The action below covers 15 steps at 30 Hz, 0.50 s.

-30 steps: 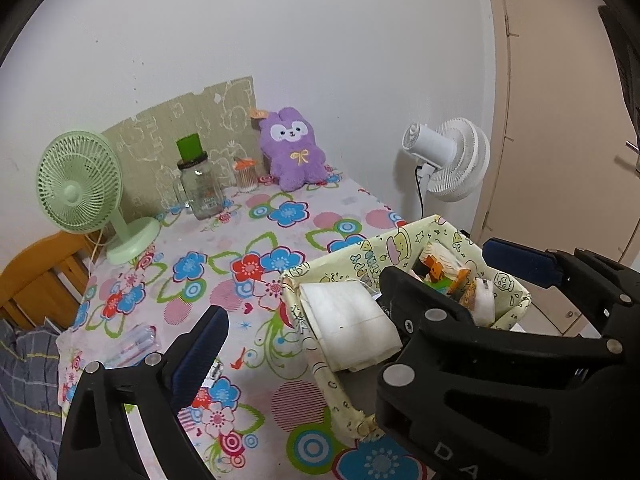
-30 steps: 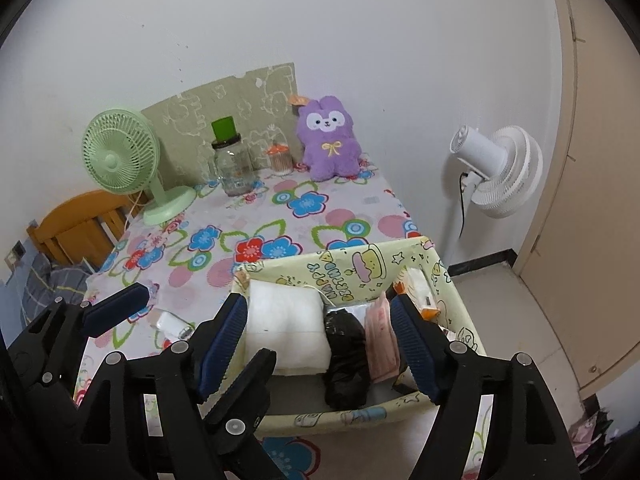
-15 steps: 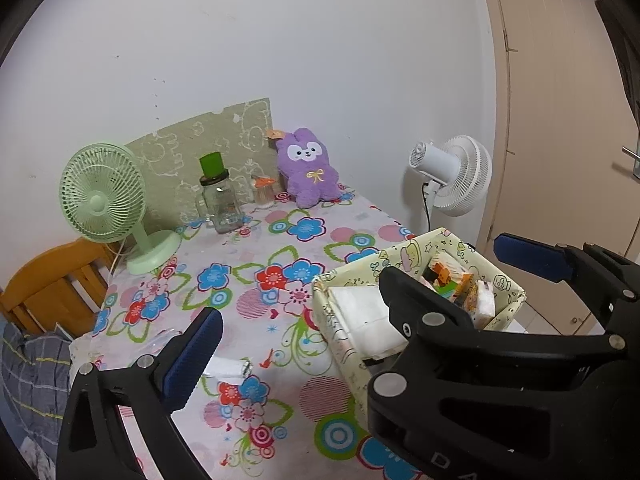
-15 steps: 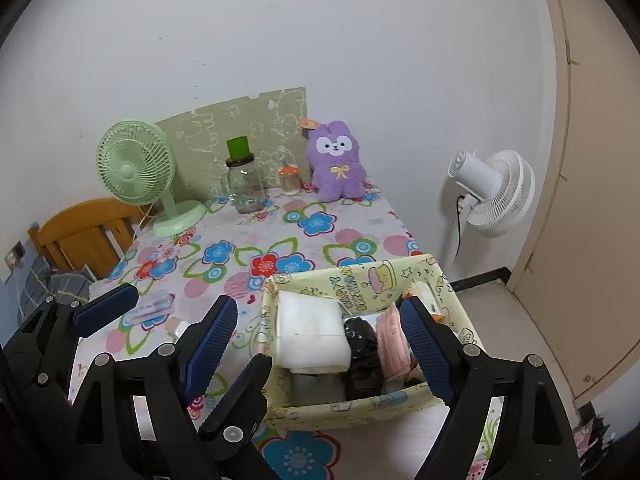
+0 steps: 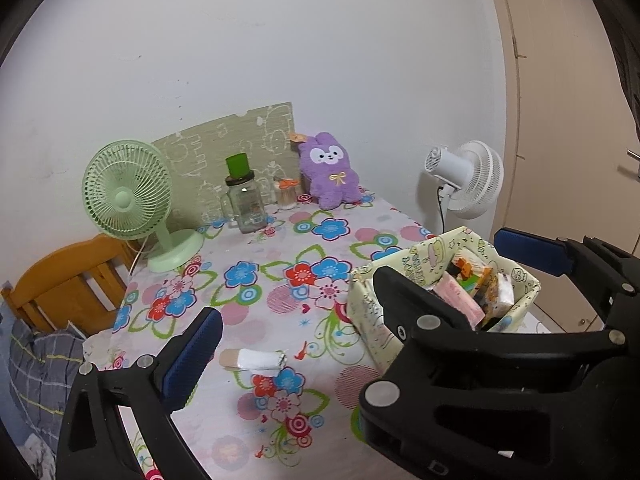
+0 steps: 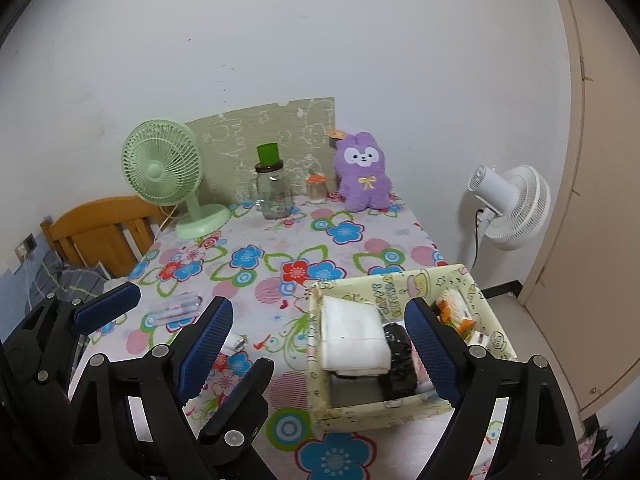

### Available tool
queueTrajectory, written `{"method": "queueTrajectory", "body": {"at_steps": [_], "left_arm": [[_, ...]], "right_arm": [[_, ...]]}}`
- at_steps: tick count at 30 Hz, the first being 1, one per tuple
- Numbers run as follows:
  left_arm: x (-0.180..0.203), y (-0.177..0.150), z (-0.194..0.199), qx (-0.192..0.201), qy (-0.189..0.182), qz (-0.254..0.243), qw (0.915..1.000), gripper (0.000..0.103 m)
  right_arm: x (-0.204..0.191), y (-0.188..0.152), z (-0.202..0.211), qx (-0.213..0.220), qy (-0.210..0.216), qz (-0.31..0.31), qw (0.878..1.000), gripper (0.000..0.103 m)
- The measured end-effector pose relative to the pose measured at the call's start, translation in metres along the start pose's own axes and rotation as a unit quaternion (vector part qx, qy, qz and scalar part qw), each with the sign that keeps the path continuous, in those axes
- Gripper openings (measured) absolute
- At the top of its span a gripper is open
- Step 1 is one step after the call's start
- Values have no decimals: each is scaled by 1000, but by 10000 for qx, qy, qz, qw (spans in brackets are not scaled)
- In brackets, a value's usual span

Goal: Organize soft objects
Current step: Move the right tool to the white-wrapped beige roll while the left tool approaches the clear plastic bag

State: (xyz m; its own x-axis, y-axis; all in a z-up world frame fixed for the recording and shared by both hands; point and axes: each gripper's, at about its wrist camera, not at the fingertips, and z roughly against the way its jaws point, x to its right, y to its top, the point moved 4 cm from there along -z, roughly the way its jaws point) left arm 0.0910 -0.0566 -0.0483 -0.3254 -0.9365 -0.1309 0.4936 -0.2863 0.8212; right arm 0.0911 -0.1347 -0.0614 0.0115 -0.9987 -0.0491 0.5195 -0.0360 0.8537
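Observation:
A pale yellow fabric basket (image 6: 404,286) stands at the table's near right; it also shows in the left wrist view (image 5: 424,254). It holds a folded white cloth (image 6: 354,336), a black bundle (image 6: 398,358), a pink cloth (image 5: 460,300) and orange-printed packets (image 6: 454,312). A purple plush bunny (image 6: 363,172) sits at the back by the wall. My right gripper (image 6: 320,340) is open and empty above the basket's left half. My left gripper (image 5: 356,280) is open and empty; its finger (image 6: 108,306) shows at the left of the right wrist view.
A green fan (image 6: 168,172), a glass jar with a green lid (image 6: 273,188) and a small orange-lidded jar (image 6: 316,188) stand at the back. A small white roll (image 5: 256,360) and a clear packet (image 6: 176,306) lie on the flowered tablecloth. A white fan (image 6: 508,206) stands right of the table; a wooden chair (image 6: 100,228) stands left.
Both grippers have pulled back and up from the basket, so the table and basket look smaller and farther. Both stay open and empty.

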Motion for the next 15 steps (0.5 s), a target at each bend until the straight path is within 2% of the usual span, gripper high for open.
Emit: {"method": "queueTrajectory", "body": {"at_steps": [15], "left_arm": [[-44, -26, -18, -274, 268, 203, 9991, 102]], "right_arm": [[-42, -11, -27, -146, 222, 258, 9993, 91]]}}
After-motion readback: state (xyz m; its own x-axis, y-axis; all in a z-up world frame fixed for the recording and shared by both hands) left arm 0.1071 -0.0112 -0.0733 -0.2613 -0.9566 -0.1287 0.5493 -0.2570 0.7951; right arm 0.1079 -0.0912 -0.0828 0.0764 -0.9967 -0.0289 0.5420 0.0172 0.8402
